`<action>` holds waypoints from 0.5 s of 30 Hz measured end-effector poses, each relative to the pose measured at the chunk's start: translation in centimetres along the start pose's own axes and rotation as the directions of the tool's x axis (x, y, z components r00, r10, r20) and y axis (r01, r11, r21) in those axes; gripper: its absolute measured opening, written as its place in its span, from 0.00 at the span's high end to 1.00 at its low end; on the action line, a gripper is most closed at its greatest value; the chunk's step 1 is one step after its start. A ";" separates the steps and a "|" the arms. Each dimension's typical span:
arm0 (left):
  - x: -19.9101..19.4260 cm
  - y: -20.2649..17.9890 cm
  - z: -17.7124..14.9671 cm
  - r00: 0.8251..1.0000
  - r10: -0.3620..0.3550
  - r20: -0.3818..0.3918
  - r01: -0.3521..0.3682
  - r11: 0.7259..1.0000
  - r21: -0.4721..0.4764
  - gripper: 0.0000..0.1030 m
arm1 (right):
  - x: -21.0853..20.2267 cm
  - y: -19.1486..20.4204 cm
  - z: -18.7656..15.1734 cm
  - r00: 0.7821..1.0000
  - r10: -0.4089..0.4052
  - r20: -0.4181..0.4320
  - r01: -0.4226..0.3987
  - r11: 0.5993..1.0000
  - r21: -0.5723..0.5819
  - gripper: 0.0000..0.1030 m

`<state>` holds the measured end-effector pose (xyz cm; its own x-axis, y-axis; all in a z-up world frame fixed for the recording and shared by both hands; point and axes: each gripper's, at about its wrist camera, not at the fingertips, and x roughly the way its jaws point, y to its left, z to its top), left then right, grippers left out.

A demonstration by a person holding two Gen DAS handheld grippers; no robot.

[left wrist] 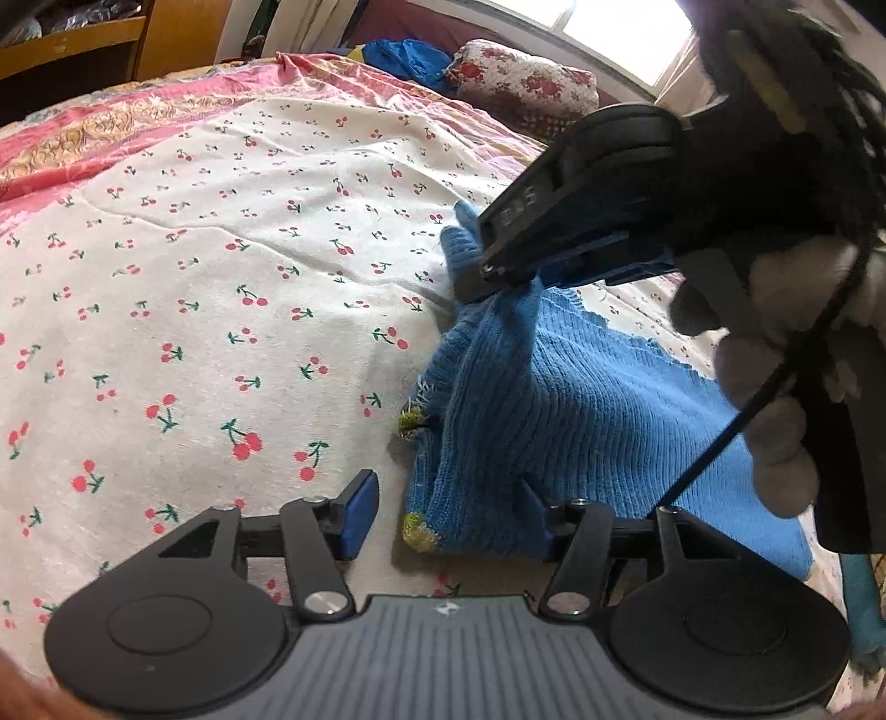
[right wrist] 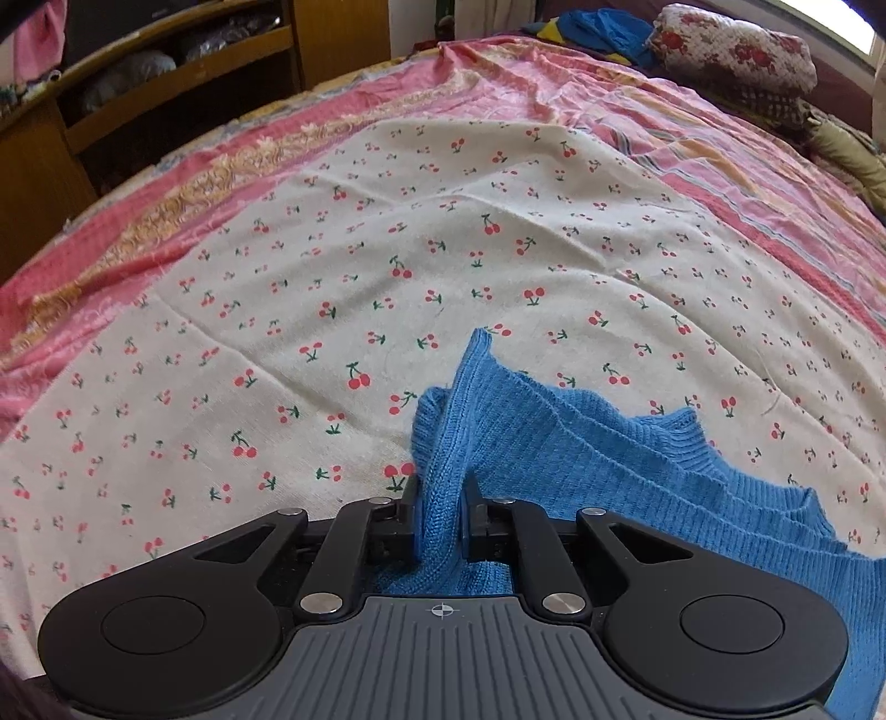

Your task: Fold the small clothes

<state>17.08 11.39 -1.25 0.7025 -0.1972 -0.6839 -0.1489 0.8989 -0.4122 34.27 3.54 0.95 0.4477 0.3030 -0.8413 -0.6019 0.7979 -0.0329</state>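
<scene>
A small blue knit garment (left wrist: 554, 387) lies on the cherry-print sheet (left wrist: 221, 277). It has a yellow-green trim spot at its near edge. My left gripper (left wrist: 443, 515) is open, its fingers standing on either side of the garment's near edge. My right gripper (left wrist: 487, 277) shows in the left wrist view, shut on an upper fold of the garment and lifting it. In the right wrist view the right gripper (right wrist: 440, 520) pinches a raised ridge of the blue knit (right wrist: 554, 443) between its pads.
The bed carries a pink and gold patterned cover (right wrist: 498, 72) beyond the cherry sheet. A floral pillow (right wrist: 731, 50) and blue clothes (right wrist: 598, 27) lie at the far end. A wooden shelf unit (right wrist: 166, 72) stands beyond the bed's far left.
</scene>
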 end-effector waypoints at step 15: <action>0.2 -1.1 0.0 0.994 0.055 0.096 -0.060 0.997 0.052 0.33 | -3.7 -3.6 -0.9 0.994 0.081 0.070 -0.088 0.992 0.093 0.90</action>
<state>17.37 10.39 -0.94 0.7570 -0.1086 -0.6443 -0.1548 0.9282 -0.3383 34.22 -0.92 3.74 0.4426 0.4025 -0.8013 -0.5745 0.8134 0.0912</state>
